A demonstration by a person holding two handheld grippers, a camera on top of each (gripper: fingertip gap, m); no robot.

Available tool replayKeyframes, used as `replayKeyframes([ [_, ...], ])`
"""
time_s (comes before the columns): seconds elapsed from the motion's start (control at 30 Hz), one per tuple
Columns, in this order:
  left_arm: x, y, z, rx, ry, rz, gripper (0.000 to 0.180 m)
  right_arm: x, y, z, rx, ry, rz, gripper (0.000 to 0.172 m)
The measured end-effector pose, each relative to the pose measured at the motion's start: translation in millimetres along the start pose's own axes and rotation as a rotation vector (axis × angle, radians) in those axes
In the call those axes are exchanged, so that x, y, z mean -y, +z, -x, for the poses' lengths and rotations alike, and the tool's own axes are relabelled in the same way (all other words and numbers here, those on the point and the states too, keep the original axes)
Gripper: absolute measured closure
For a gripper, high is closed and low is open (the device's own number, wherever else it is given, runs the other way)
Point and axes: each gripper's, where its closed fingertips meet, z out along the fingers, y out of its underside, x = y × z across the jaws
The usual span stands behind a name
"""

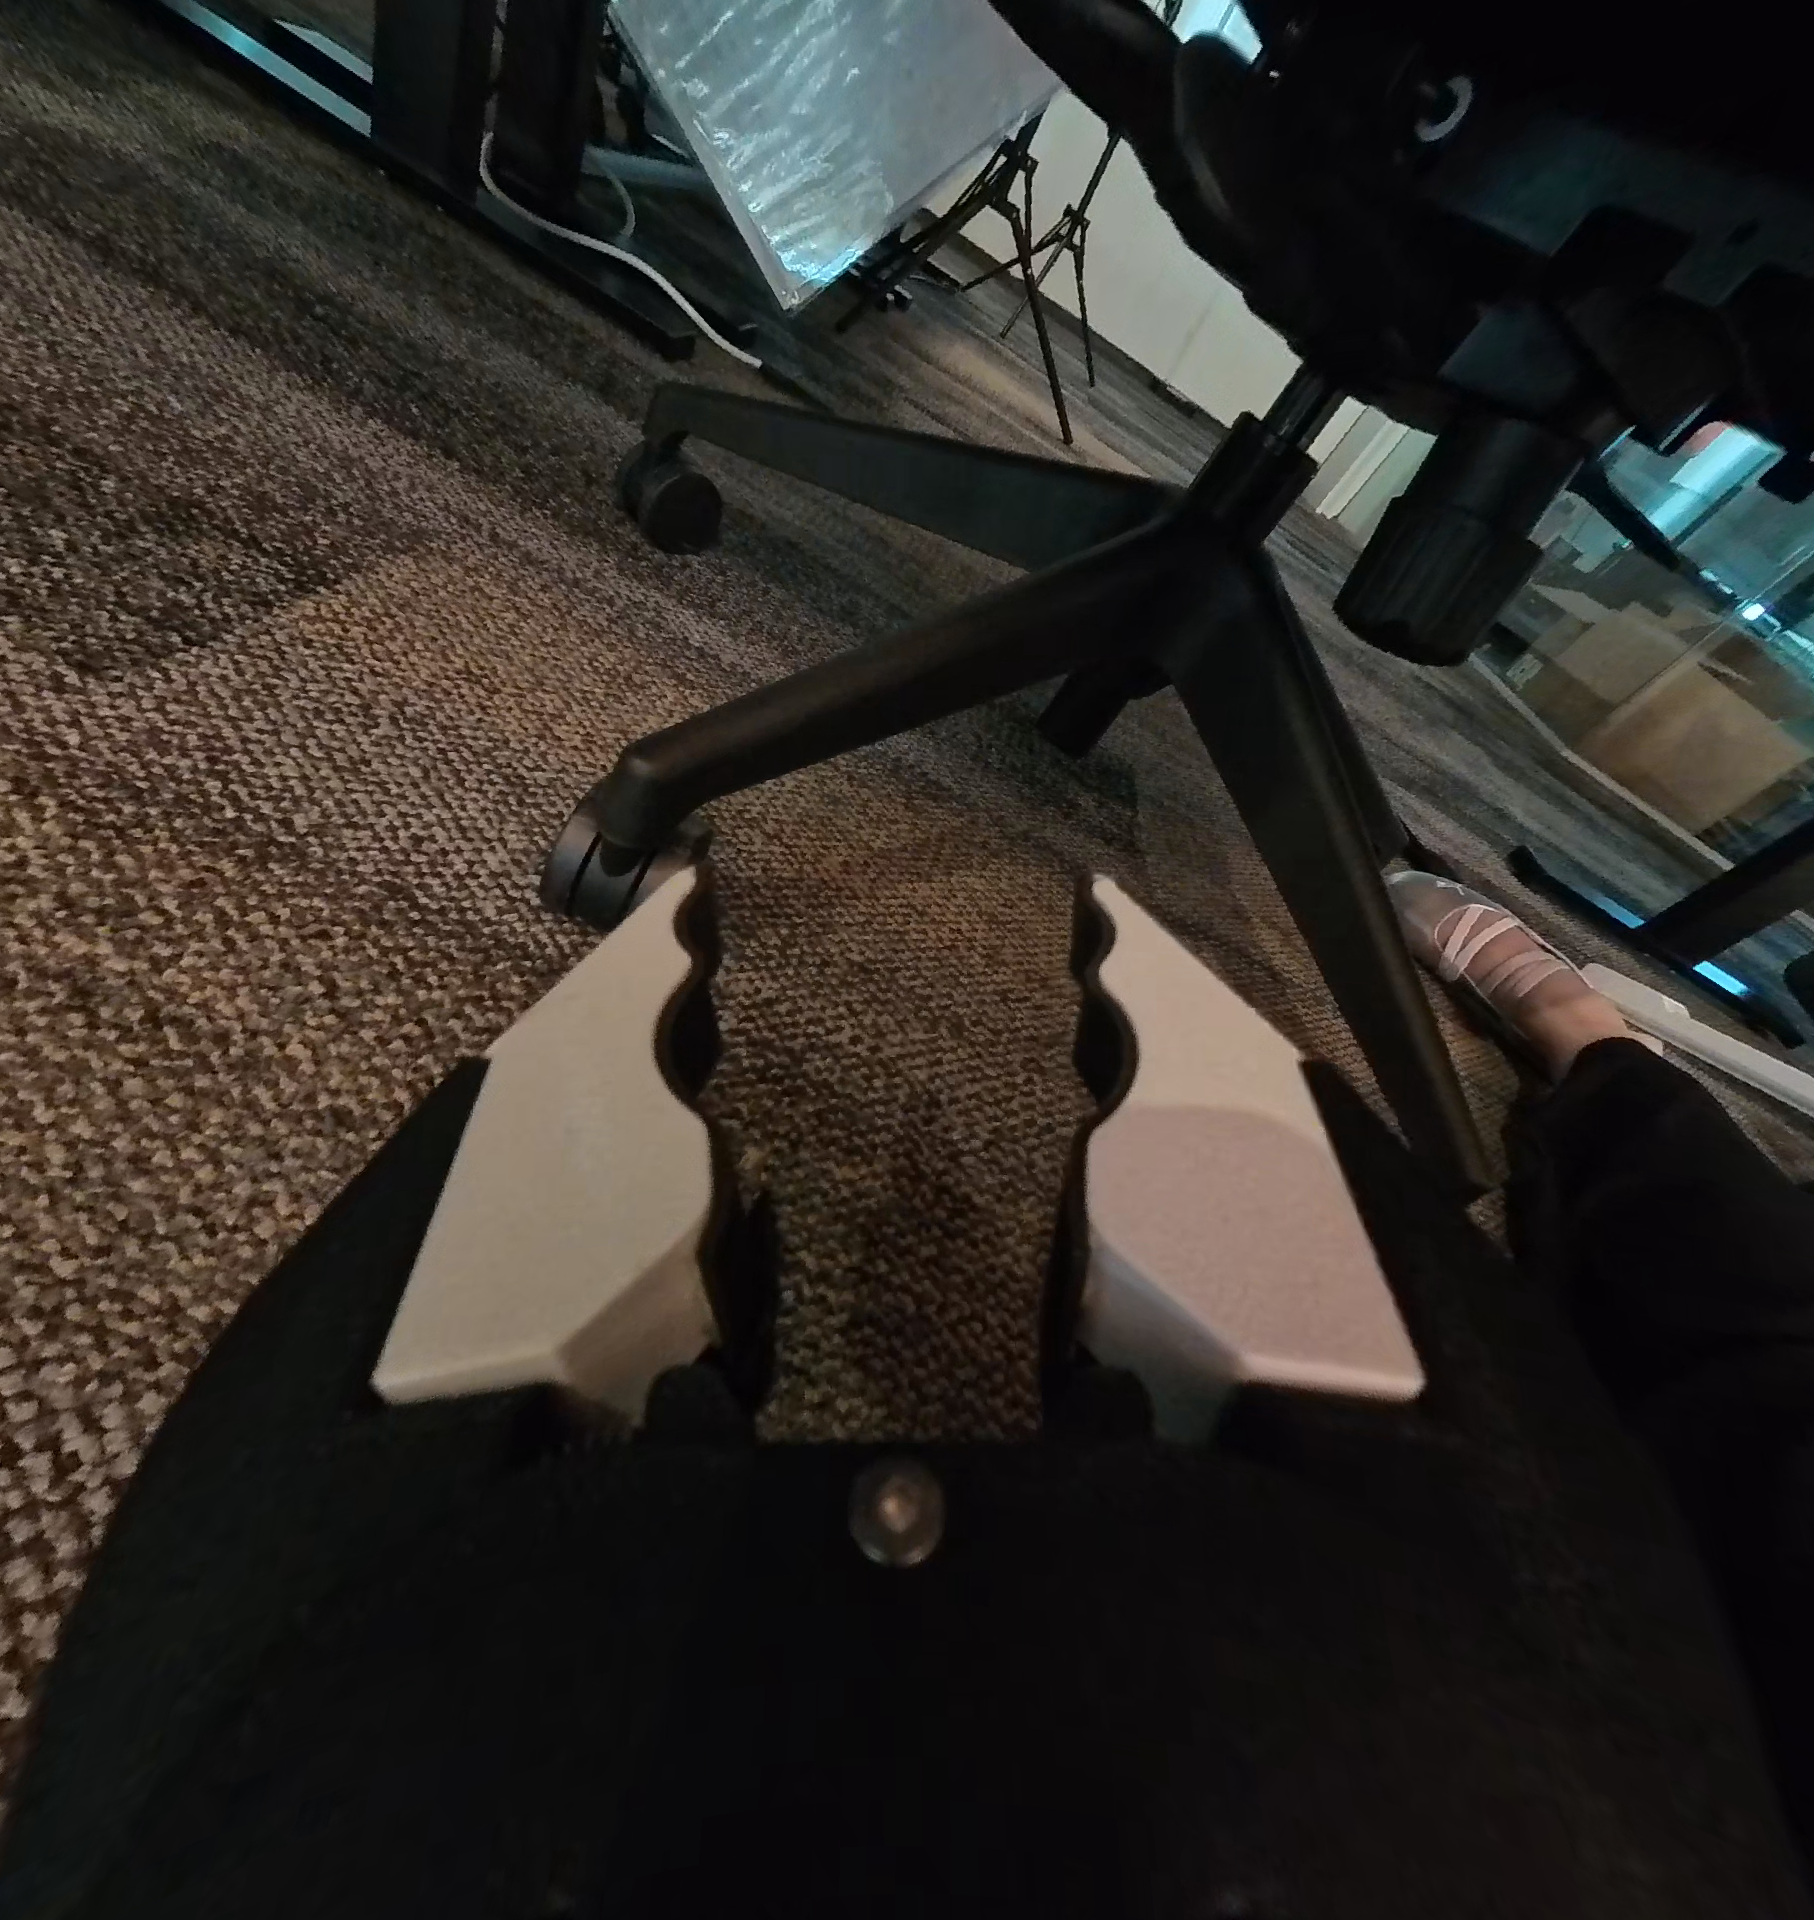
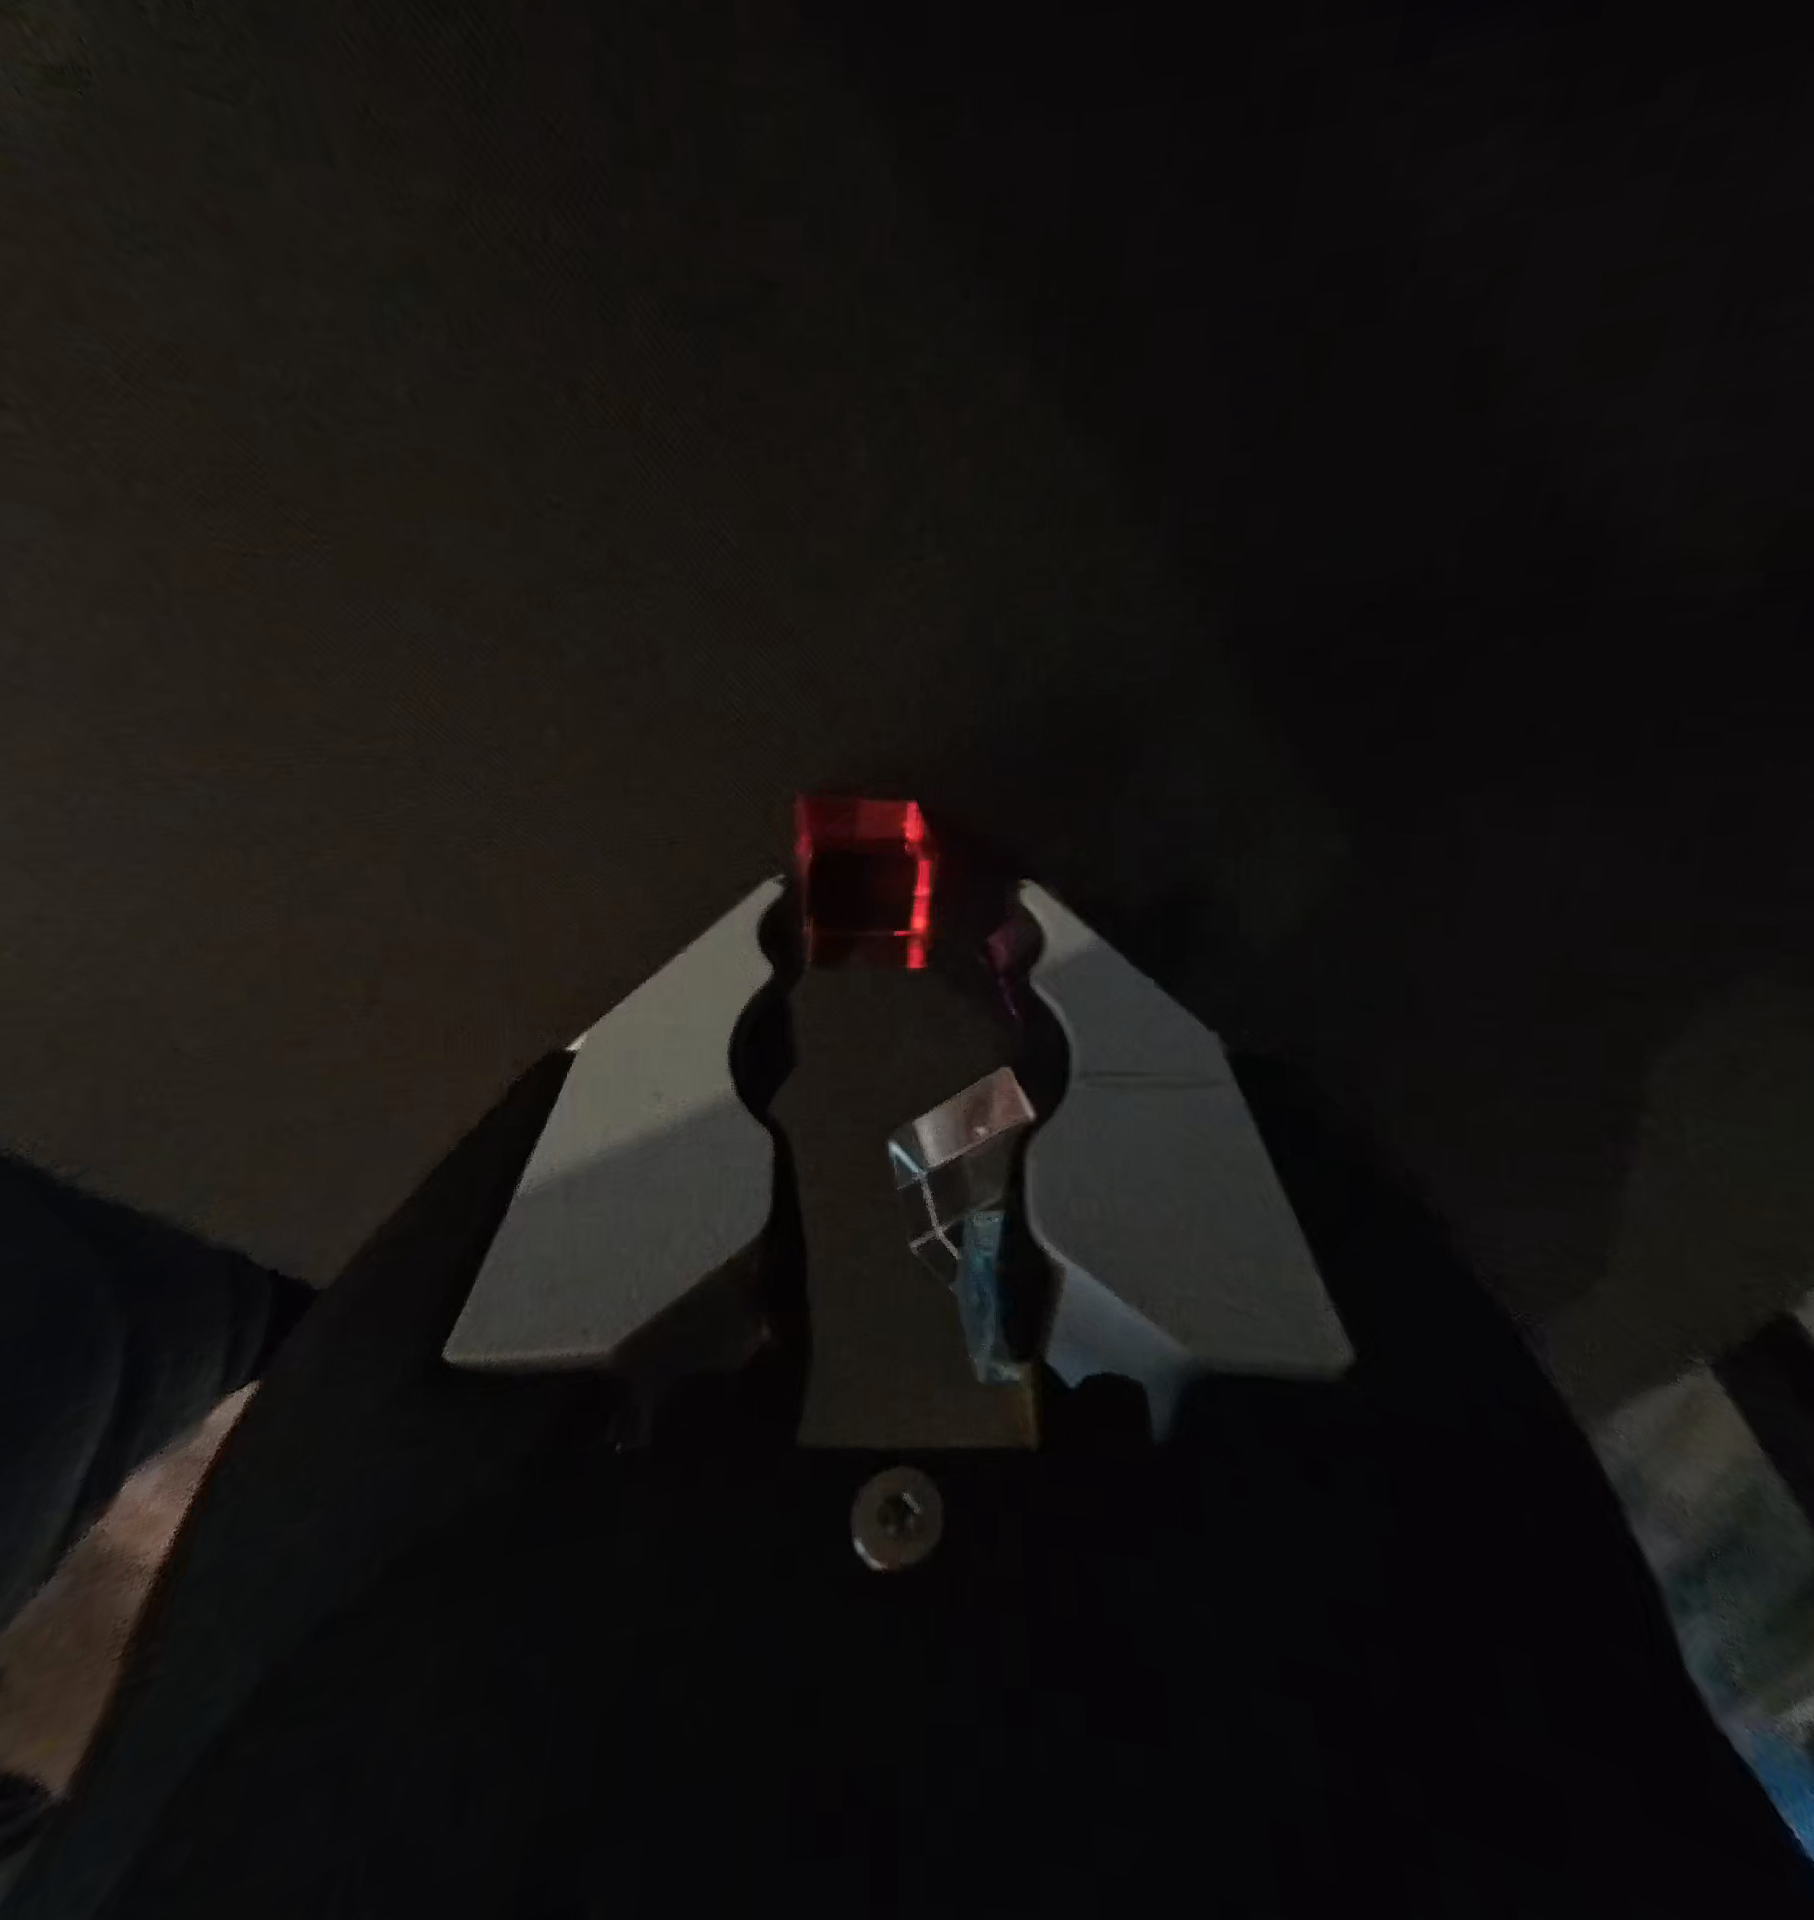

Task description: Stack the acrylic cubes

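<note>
An office: speckled brown loop-pile carpet (image 1: 259, 623), a black five-legged swivel chair base on castors (image 1: 986, 623), black desk legs (image 1: 446, 104), glass partitions (image 1: 1713, 644).

Carpet (image 1: 311, 727): speckled brown and tan loop weave. Chair base (image 1: 986, 644) and castor (image 1: 612, 862): black. Gripper fingers (image 1: 570, 1143): white with black wavy pads. Shoe (image 1: 1495, 956): pale pink, striped. Cube (image 2: 861, 883): translucent red, on a dark surface (image 2: 882, 416). Second block (image 2: 960, 1164): clear.

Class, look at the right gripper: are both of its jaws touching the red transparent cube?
Apart. The right wrist view shows the red cube near the left finger, with a dark gap before the right finger.
</note>
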Motion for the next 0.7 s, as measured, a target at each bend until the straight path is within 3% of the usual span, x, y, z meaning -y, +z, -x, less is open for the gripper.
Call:
replayKeyframes([
  [0.03, -3, 0, 2, 0.01, -0.002, 0.006, 0.113, -1, 1, 2, 0.015, 0.001, 0.004, 0.146],
  [0.07, -6, 0, 4, 0.013, -0.013, 0.016, 0.113, -2, 0, 2, 0.015, 0.005, 0.01, 0.147],
  [0.27, -6, -2, 4, 0.011, -0.041, 0.009, 0.113, -10, -57, -2, -0.026, -0.009, -0.046, 0.147],
  [0.43, -9, -1, 4, 0.015, -0.038, 0.02, 0.113, -44, -101, -25, -0.1, 0.072, -0.008, 0.148],
  [0.7, -9, -2, 3, 0.013, -0.04, 0.018, 0.113, -76, -96, -38, -0.052, 0.164, 0.033, 0.148],
])
